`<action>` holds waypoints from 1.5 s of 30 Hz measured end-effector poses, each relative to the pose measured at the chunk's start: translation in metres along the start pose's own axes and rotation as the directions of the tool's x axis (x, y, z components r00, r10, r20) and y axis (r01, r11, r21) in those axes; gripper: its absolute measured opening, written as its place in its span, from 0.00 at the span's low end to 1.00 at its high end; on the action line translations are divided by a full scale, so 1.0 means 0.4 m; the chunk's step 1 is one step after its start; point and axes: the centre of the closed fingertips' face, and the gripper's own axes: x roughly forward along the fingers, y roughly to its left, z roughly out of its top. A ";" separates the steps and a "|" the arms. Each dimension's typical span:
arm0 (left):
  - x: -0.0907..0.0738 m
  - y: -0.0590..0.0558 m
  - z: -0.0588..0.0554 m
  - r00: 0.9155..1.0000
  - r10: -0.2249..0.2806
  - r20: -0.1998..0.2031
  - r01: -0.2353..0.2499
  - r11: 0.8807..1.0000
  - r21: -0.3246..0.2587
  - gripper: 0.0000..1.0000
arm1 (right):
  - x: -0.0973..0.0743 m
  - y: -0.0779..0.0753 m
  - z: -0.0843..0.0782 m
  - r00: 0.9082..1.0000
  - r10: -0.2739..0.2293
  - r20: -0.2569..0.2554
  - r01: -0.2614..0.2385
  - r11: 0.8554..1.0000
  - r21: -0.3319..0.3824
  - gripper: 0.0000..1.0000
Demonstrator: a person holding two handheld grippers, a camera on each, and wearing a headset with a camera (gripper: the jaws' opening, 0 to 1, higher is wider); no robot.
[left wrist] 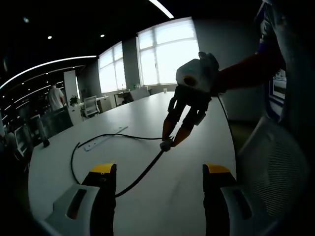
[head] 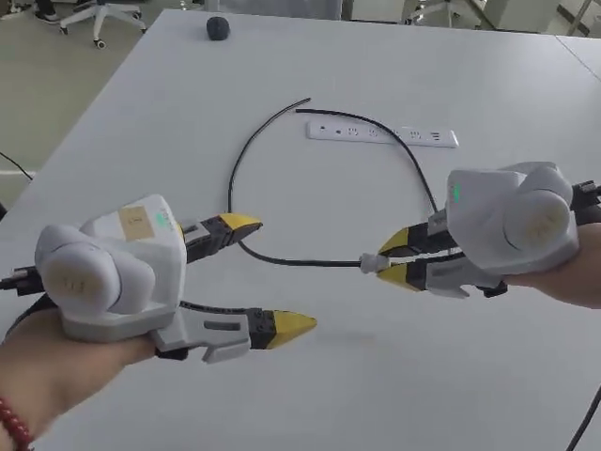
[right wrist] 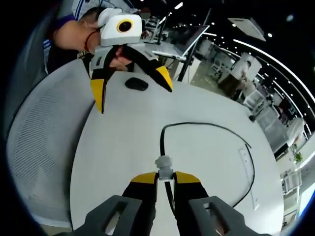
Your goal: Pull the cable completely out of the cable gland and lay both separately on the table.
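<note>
Two tools over a white worktop (head: 376, 395). My R tool (head: 390, 259) is pinched narrow on the white cable gland (head: 373, 264), which pokes out just past its yellow tips. The black cable (head: 300, 262) leaves the gland's front and runs straight toward my L tool (head: 268, 274). Its long axis lies approx. along the line btwn the two tools. It then bends away in a loop toward the power strip (head: 380, 133). L tool is spread wide, gripping nothing. In the left gripper view that run passes btwn its jaws, closer to one jaw; contact unclear. So L is nearer the free run. My guess: close L on it near the gland, then pull apart along that axis. Cable isn't out yet.
</note>
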 end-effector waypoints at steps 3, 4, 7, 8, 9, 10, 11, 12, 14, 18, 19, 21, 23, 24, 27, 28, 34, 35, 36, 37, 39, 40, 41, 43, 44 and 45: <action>0.007 -0.002 0.014 1.000 -0.010 0.007 0.010 1.000 0.015 0.73 | -0.015 0.003 0.025 1.000 -0.008 0.005 0.008 1.000 -0.012 0.07; 0.009 -0.003 0.015 1.000 -0.015 0.008 0.015 1.000 0.018 0.72 | -0.020 0.003 0.033 1.000 -0.014 0.009 0.014 1.000 -0.012 0.07; 0.017 -0.006 0.019 0.999 -0.033 0.010 0.032 0.999 0.041 0.71 | -0.027 0.007 0.045 1.000 -0.020 0.017 0.020 1.000 -0.008 0.07; 0.023 -0.010 0.019 0.999 -0.050 0.005 0.049 0.998 0.042 0.70 | -0.027 0.010 0.046 1.000 -0.014 0.015 0.014 1.000 -0.003 0.07; 0.025 -0.010 0.021 0.999 -0.054 0.007 0.053 0.998 0.046 0.69 | -0.028 0.012 0.047 1.000 -0.014 0.016 0.014 1.000 -0.003 0.07; 0.030 -0.012 0.028 0.998 -0.066 0.016 0.065 0.996 0.062 0.68 | -0.031 0.014 0.053 1.000 -0.020 0.018 0.020 1.000 -0.006 0.07; 0.035 -0.014 0.030 0.997 -0.074 0.013 0.073 0.995 0.063 0.67 | -0.035 0.016 0.059 1.000 -0.017 0.023 0.017 1.000 -0.001 0.07; 0.041 -0.018 0.035 0.996 -0.089 0.013 0.087 0.994 0.073 0.66 | -0.038 0.017 0.066 0.999 -0.015 0.031 0.015 1.000 0.007 0.07; 0.053 -0.030 0.060 0.992 -0.120 0.040 0.115 0.987 0.111 0.64 | -0.046 0.017 0.079 0.999 -0.023 0.041 0.022 1.000 0.009 0.07; 0.068 -0.040 0.086 0.988 -0.148 0.048 0.139 0.978 0.157 0.59 | -0.072 0.019 0.114 0.997 -0.030 0.069 0.029 0.999 0.023 0.07; 0.070 -0.040 0.091 0.988 -0.150 0.049 0.141 0.978 0.154 0.59 | -0.080 0.017 0.121 0.997 -0.038 0.073 0.036 0.999 0.018 0.07; 0.069 -0.036 0.102 0.987 -0.148 0.060 0.137 0.977 0.161 0.59 | -0.093 0.018 0.133 0.996 -0.038 0.085 0.036 0.999 0.022 0.07; 0.064 -0.037 0.113 0.985 -0.157 0.070 0.143 0.975 0.168 0.57 | -0.103 0.020 0.143 0.995 -0.041 0.093 0.040 0.999 0.021 0.07; 0.063 -0.037 0.115 0.985 -0.158 0.073 0.144 0.975 0.169 0.57 | -0.106 0.022 0.146 0.995 -0.040 0.094 0.038 0.999 0.020 0.07; 0.060 -0.039 0.121 0.982 -0.173 0.079 0.157 0.971 0.180 0.53 | -0.115 0.030 0.157 0.994 -0.033 0.103 0.031 0.999 0.018 0.07; 0.059 -0.040 0.122 0.981 -0.178 0.079 0.161 0.969 0.185 0.50 | -0.118 0.033 0.160 0.994 -0.030 0.104 0.028 0.999 0.022 0.07; 0.054 -0.050 0.129 0.974 -0.212 0.085 0.191 0.960 0.205 0.40 | -0.116 0.040 0.161 0.994 -0.017 0.105 0.014 1.000 0.024 0.07; 0.053 -0.053 0.132 0.972 -0.218 0.087 0.197 0.960 0.201 0.40 | -0.113 0.038 0.158 0.995 -0.017 0.103 0.015 1.000 0.021 0.07; 0.053 -0.056 0.138 0.970 -0.224 0.096 0.201 0.958 0.205 0.39 | -0.113 0.039 0.156 0.995 -0.014 0.101 0.012 1.000 0.023 0.07; 0.052 -0.058 0.142 0.968 -0.230 0.102 0.205 0.956 0.209 0.39 | -0.111 0.040 0.154 0.995 -0.011 0.100 0.008 1.000 0.027 0.07; 0.054 -0.059 0.145 0.967 -0.234 0.103 0.208 0.955 0.212 0.39 | -0.111 0.041 0.154 0.995 -0.011 0.099 0.008 1.000 0.024 0.07; 0.054 -0.061 0.147 0.965 -0.241 0.102 0.214 0.952 0.220 0.37 | -0.110 0.041 0.153 0.995 -0.007 0.098 0.005 1.000 0.025 0.07; 0.056 -0.063 0.146 0.964 -0.245 0.099 0.219 0.950 0.223 0.36 | -0.108 0.041 0.152 0.995 -0.004 0.099 0.002 1.000 0.024 0.07; 0.058 -0.069 0.147 0.961 -0.259 0.097 0.231 0.944 0.237 0.35 | -0.107 0.045 0.154 0.995 0.005 0.099 -0.007 1.000 0.023 0.07; 0.061 -0.071 0.146 0.960 -0.265 0.091 0.237 0.941 0.241 0.33 | -0.107 0.046 0.155 0.995 0.005 0.099 -0.007 1.000 0.021 0.07; 0.062 -0.073 0.146 0.959 -0.270 0.089 0.241 0.939 0.246 0.31 | -0.106 0.045 0.154 0.995 0.005 0.098 -0.007 1.000 0.023 0.07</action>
